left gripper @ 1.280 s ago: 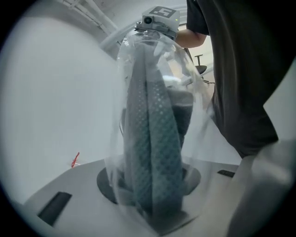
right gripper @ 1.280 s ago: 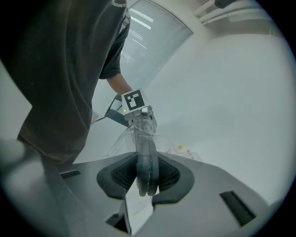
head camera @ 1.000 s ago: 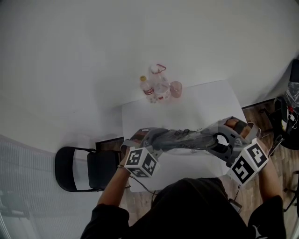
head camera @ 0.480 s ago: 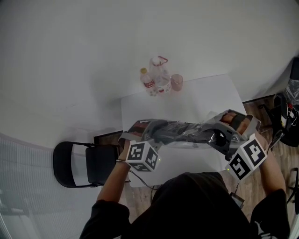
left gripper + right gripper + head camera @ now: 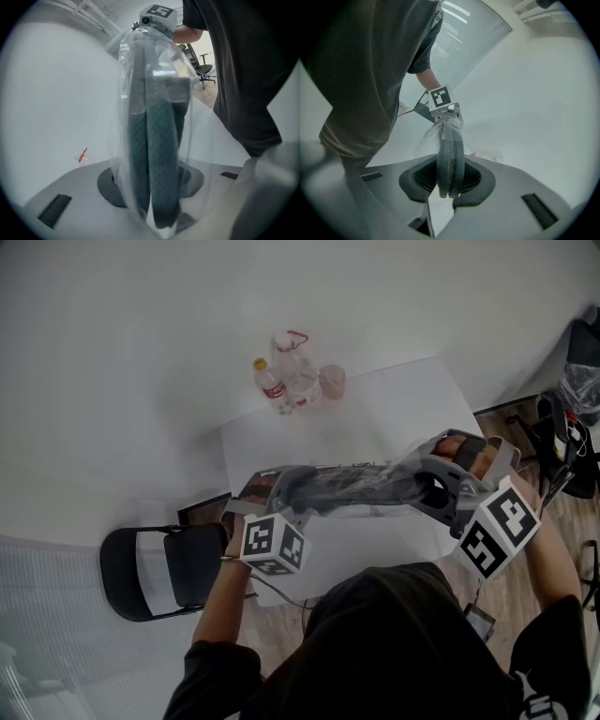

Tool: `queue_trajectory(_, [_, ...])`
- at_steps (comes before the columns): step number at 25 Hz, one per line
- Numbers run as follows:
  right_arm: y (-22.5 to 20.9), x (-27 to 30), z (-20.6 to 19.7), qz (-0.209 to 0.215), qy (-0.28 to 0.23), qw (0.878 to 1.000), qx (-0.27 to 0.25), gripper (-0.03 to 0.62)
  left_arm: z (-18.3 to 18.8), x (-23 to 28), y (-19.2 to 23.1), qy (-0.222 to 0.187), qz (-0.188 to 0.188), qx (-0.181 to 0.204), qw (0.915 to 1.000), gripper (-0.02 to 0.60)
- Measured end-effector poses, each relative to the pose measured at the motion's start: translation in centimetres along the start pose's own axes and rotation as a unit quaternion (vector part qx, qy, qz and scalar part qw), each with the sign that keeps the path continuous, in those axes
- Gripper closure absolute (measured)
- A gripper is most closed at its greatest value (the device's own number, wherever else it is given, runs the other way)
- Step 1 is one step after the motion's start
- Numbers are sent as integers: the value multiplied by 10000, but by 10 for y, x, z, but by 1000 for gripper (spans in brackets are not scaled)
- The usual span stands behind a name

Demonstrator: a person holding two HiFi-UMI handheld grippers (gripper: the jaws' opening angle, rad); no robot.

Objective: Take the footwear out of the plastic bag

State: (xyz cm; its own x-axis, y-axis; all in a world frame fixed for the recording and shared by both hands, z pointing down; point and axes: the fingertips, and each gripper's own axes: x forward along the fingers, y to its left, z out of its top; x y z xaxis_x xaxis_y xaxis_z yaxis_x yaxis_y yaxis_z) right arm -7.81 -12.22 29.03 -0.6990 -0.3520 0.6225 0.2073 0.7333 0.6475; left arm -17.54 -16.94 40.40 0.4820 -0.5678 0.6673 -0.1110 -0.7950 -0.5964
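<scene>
One plastic bag (image 5: 180, 65) hangs stretched above the white worktop (image 5: 375, 418), between two tongs; inside it lies the footwear (image 5: 342, 482), two dark flat pieces set sole to sole. Left tongs (image 5: 152, 187) are clamped on the bag's end, footwear within; right tongs (image 5: 449, 183) have just been closing and grip the footwear's other end. The footwear is probably light and bendable, the film thin and slippery; best to pinch the soles firmly and hold the film by its closed end.
</scene>
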Motion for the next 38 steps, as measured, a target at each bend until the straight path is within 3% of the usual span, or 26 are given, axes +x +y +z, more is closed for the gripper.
queue_trajectory(4, [0, -7, -8, 4, 61, 9999, 142, 510, -11, 0, -1, -69, -69, -251, 9996, 428])
queue_trajectory(13, [2, -25, -14, 14, -40, 9999, 155, 511, 4, -6, 0, -333, -108, -578, 9977, 448])
queue_trajectory(26, [14, -27, -33, -144, 61, 9989, 445, 513, 10, 15, -7, -533, -303, -382, 9974, 451])
queue_trajectory(38, [14, -27, -37, -263, 44, 9989, 373, 513, -2, 17, -11, -544, -202, -531, 9969, 451])
